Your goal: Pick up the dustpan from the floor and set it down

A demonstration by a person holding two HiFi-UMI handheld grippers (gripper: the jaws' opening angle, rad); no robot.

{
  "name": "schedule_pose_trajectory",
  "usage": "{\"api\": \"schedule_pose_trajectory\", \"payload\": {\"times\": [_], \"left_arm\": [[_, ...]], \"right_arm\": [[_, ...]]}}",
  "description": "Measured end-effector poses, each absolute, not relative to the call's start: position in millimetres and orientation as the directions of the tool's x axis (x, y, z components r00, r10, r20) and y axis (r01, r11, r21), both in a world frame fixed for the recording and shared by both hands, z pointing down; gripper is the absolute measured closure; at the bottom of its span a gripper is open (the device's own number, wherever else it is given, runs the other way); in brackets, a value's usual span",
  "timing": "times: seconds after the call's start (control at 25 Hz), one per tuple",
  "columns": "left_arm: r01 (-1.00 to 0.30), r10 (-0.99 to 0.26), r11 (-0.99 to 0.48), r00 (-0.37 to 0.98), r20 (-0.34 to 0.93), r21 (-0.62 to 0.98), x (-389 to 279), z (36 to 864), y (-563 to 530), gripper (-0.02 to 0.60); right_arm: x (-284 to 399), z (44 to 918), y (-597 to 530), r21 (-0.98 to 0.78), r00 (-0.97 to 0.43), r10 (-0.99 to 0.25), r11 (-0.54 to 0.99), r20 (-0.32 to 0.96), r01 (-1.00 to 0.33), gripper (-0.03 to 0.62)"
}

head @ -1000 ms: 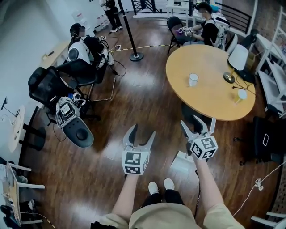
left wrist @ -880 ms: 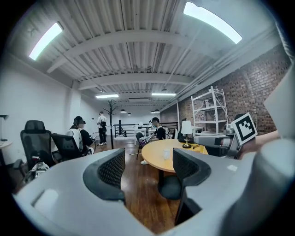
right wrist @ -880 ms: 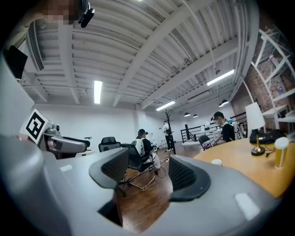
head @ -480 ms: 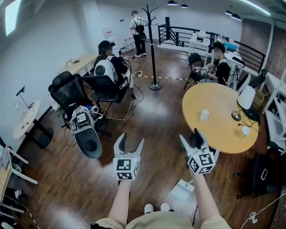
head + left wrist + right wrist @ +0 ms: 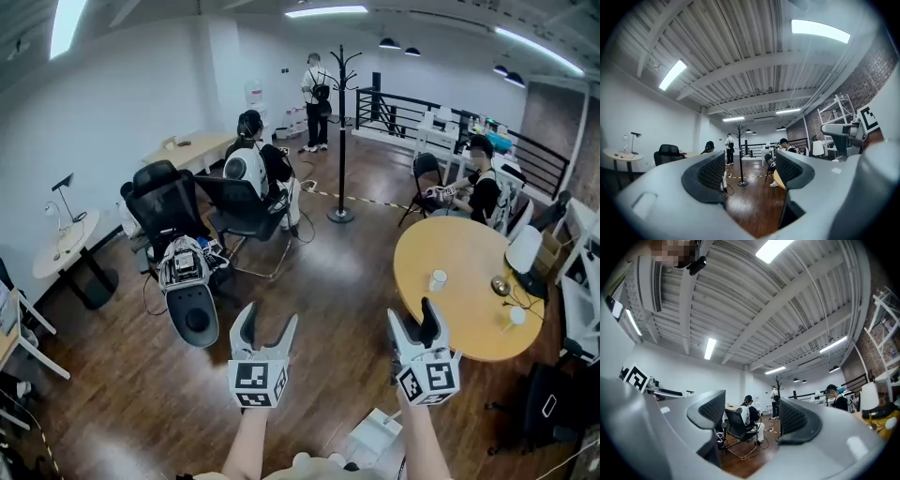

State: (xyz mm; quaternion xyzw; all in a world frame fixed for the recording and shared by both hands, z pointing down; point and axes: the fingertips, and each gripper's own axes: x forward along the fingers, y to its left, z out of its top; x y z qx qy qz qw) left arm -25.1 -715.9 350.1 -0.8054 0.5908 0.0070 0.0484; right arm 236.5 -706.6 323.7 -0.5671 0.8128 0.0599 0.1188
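Flooring [image 5: 319, 281] of dark wood is seen across the head view, and both grippers are held up over it at the near edge. The left gripper [image 5: 268, 317] is carried on the left forearm, its jaws spread in a V with nothing gripped. The right gripper [image 5: 412, 314] is held to its right, in front of the near rim of a round counter [image 5: 469, 248]; its jaws are likewise parted. The dustpan [image 5: 372, 437], white, is left lying on the floor at the very near edge, just left of the right forearm and touched by neither gripper. A cup [image 5: 438, 279] is set on the counter. A coat stand [image 5: 340, 131] is placed far off in mid-room, and a seated person [image 5: 251, 161] is found at the far left beside a black office chair [image 5: 161, 199].

In the left gripper view, the ribbed pads of the left gripper [image 5: 749, 171] are held apart, and only floor and the far room are framed in the gap. The right gripper [image 5: 843, 136] is caught at the right edge.

In the right gripper view, the jaws of the right gripper [image 5: 752, 417] have just been opening. They are held well apart, and only the seated person and chair, far behind, are seen between the pads.
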Motion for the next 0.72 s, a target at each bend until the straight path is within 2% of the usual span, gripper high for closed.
{"api": "schedule_pose_trajectory", "payload": {"times": [0.28, 0.72], "left_arm": [[-0.957, -0.956, -0.282, 0.286, -0.071, -0.062, -32.9, 359.0, -701.8, 0.264], [-0.957, -0.957, -0.283, 0.286, -0.050, -0.057, -32.5, 381.4, -685.3, 0.268]], "right_arm": [[215.8, 322.0, -679.9, 0.002, -0.339, -0.901, 0.352, -0.270, -0.936, 0.252], [213.2, 364.4, -677.3, -0.064, -0.345, -0.918, 0.363, -0.194, -0.930, 0.252]]}}
